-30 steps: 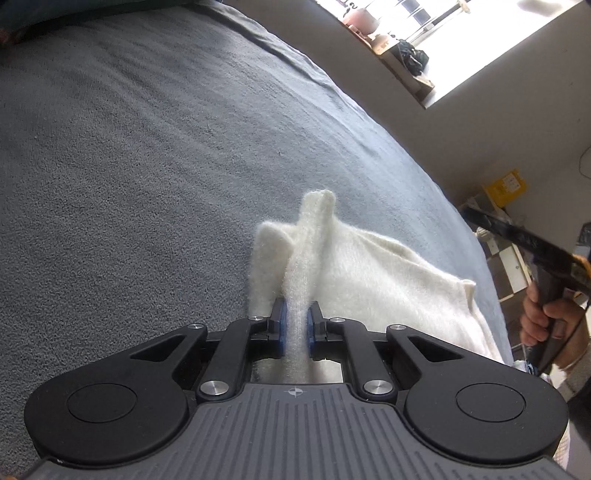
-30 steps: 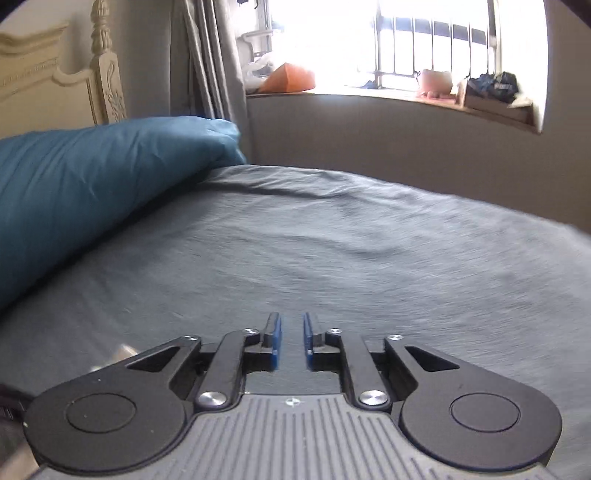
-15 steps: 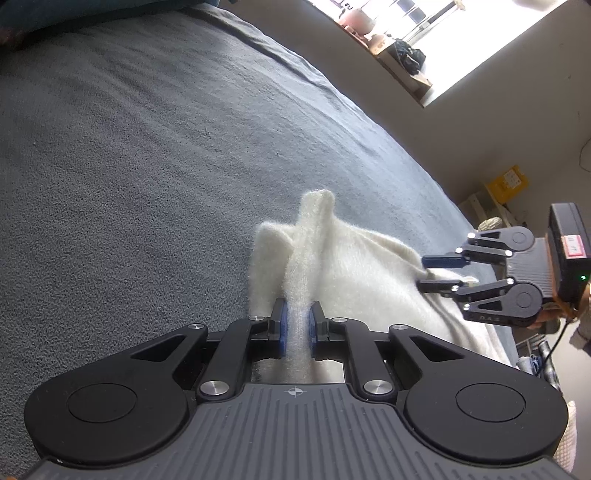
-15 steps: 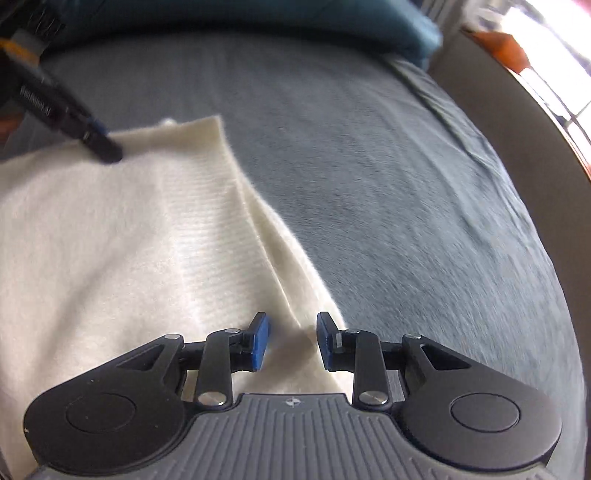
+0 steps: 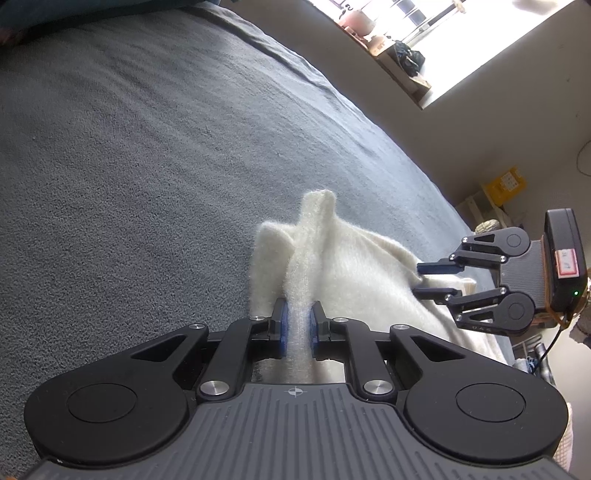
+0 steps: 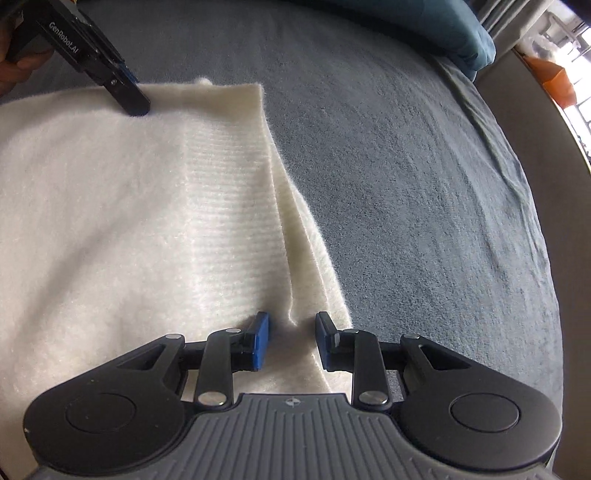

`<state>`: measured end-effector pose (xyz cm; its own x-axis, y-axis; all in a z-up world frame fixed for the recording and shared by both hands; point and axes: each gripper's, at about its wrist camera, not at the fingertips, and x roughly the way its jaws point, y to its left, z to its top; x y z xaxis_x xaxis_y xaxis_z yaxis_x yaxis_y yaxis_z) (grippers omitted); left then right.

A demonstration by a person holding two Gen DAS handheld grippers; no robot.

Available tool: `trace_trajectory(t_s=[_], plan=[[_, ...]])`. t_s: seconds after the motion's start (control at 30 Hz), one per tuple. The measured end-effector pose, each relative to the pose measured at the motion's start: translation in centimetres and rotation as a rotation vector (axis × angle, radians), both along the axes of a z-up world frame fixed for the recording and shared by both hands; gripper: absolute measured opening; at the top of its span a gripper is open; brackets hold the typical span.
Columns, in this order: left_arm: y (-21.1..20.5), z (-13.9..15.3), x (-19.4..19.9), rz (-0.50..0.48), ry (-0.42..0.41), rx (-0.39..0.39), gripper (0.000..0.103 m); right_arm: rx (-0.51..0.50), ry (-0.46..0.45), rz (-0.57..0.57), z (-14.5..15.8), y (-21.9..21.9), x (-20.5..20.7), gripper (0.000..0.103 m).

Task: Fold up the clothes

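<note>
A cream fuzzy garment (image 5: 354, 266) lies on the grey bed cover (image 5: 147, 166). My left gripper (image 5: 297, 314) is shut on a pinched-up corner of its edge, which stands up as a ridge between the blue pads. In the right wrist view the garment (image 6: 129, 203) spreads out flat, its ribbed hem (image 6: 229, 192) running toward the left gripper (image 6: 129, 96) at the far corner. My right gripper (image 6: 291, 325) points down over the near hem corner. A fold of the hem sits between its jaws, which are closing, and the pads are not pressing on it. The right gripper (image 5: 424, 278) also shows from the side.
The grey bed cover (image 6: 424, 184) stretches away to the right of the garment. A blue pillow (image 6: 424, 26) lies at the head of the bed. A wall and a windowsill (image 5: 399, 66) with pots run along the far side. A yellow box (image 5: 504, 184) sits past the bed's corner.
My right gripper swung down from facing the window and rolled over the garment's hem corner, its jaws now wider apart. The left gripper kept still, holding its corner.
</note>
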<state>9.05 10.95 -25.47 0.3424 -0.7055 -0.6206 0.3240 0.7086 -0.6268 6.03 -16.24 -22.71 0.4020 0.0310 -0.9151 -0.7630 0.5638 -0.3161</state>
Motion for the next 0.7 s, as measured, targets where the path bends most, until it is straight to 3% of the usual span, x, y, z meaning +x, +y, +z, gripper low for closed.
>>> trace_trajectory(t_s=[0.23, 0.33, 0.57, 0.7], plan=[[-0.8, 0.4, 0.2, 0.005, -0.003, 0.009, 0.012, -0.101, -0.11, 0.031, -0.8, 1.4, -2.0, 0.012], [-0.9, 0.5, 0.1, 0.005, -0.005, 0.012, 0.012, -0.133, -0.176, 0.024, -1.1, 1.8, -3.0, 0.0], [-0.7, 0.5, 0.2, 0.001, -0.006, 0.013, 0.013, -0.181, -0.377, -0.074, 0.5, 1.8, -3.8, 0.0], [-0.7, 0.5, 0.2, -0.001, -0.007, 0.013, 0.013, -0.184, -0.383, -0.113, -1.2, 1.6, -2.7, 0.0]])
